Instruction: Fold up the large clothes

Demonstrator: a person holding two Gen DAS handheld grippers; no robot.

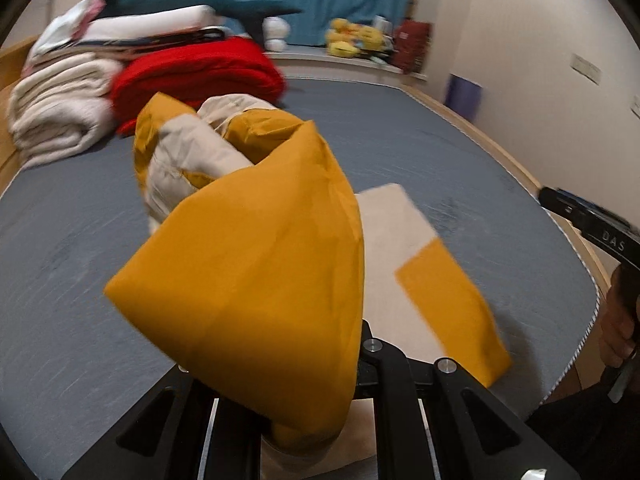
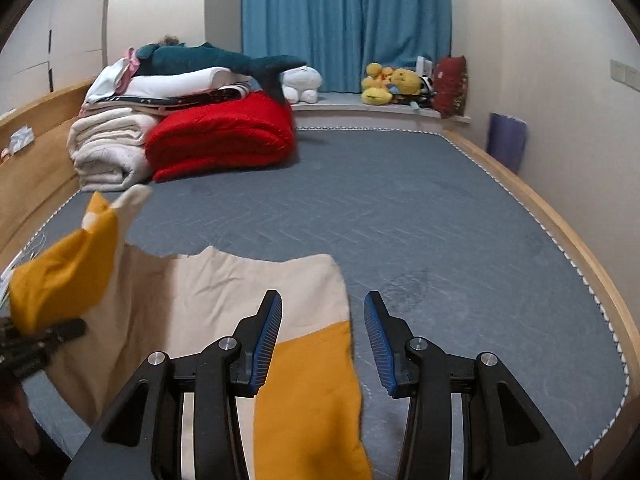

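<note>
Fabric of the mustard-and-cream garment (image 1: 248, 280) bunches in the clamped left gripper (image 1: 304, 420); right gripper (image 2: 322, 340) gapes empty.

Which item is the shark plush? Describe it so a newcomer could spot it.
Start at the bed's far left corner, where folded bedding is stacked beside the red quilt. The shark plush lies on top of that stack. It is the only dark teal piece, with a tail hanging over the quilt.
</note>
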